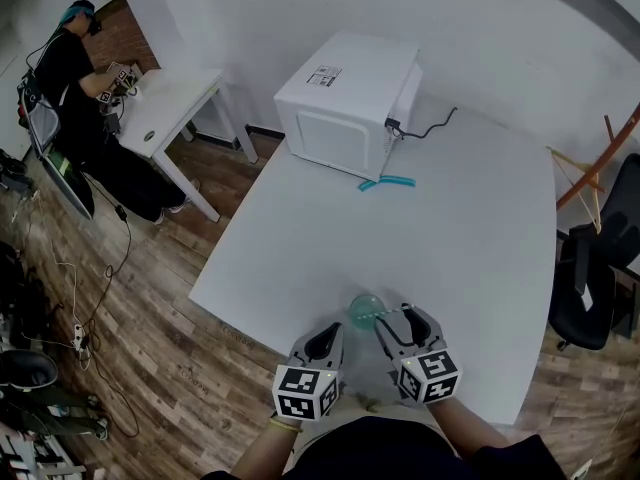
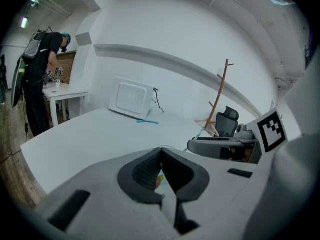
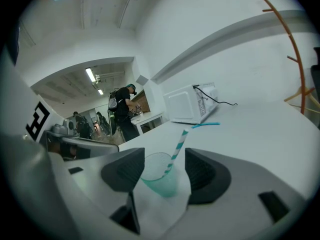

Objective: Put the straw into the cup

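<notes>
A clear teal cup (image 1: 363,311) stands on the white table (image 1: 450,238) near its front edge, with a teal-and-white striped straw (image 1: 386,317) leaning inside it. In the right gripper view the cup (image 3: 159,178) and the straw (image 3: 176,150) sit between the two pads, and neither pad touches the cup. My right gripper (image 1: 398,321) is open around the cup. Just left of the cup, my left gripper (image 1: 328,340) is shut, its pads (image 2: 150,171) meeting with nothing held.
A white microwave (image 1: 345,103) with a black cable stands at the table's far side, and two teal straws (image 1: 388,182) lie in front of it. A black chair (image 1: 600,268) is at the right. A person works at a second white table (image 1: 170,103) at far left.
</notes>
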Available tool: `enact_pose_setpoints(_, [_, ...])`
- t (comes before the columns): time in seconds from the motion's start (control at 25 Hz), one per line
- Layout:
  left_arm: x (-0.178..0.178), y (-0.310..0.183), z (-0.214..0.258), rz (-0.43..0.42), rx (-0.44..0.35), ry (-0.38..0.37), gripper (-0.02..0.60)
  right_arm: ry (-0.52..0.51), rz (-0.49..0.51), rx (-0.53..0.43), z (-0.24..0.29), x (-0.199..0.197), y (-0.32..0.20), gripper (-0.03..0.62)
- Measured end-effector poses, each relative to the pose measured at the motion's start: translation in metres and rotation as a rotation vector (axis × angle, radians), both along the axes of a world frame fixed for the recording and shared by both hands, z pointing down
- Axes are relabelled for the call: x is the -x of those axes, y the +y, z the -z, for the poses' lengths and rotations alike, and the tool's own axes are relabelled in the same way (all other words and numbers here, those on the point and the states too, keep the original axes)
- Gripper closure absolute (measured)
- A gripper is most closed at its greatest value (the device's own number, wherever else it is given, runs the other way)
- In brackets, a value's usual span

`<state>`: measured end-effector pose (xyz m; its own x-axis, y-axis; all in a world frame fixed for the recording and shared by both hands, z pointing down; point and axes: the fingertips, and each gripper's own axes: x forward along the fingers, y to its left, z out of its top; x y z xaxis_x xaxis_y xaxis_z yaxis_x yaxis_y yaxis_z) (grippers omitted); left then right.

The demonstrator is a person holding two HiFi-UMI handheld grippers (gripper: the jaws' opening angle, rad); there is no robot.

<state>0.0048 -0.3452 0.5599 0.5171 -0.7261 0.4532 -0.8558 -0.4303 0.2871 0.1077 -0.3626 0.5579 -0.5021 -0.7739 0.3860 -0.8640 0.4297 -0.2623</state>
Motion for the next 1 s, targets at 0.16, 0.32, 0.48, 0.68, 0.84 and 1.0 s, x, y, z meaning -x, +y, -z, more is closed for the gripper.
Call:
enact_pose_setpoints(0.16, [0.001,0.007,0.004,-0.008,-0.007,0.005,0.563,-0.001,-0.019,0.006,-0.001,-0.002,0.01,0.359])
enact_pose_setpoints(0.32, [0.001,0.015,0.006,-0.019,-0.013,0.006,0.563,-0.001,-0.04,0.003,0.002,-0.006,0.019,0.359])
enact_pose_setpoints(0.48, [0.0,0.025,0.011,-0.029,-0.025,0.012,0.563,-0.007,-0.055,-0.015,0.01,-0.007,0.031,0.359])
enact_pose_setpoints(0.68, [0.005,0.043,0.016,-0.037,-0.035,0.016,0.563,-0.027,-0.068,-0.046,0.023,0.0,0.05,0.359])
enact_pose_setpoints(0.84, [0.01,0.06,0.018,-0.038,-0.038,0.015,0.563,-0.038,-0.066,-0.062,0.032,0.007,0.068,0.359])
enact_pose_setpoints(1.0, [0.017,0.08,0.02,-0.039,-0.043,0.014,0.563,-0.038,-0.064,-0.075,0.035,0.015,0.088,0.359])
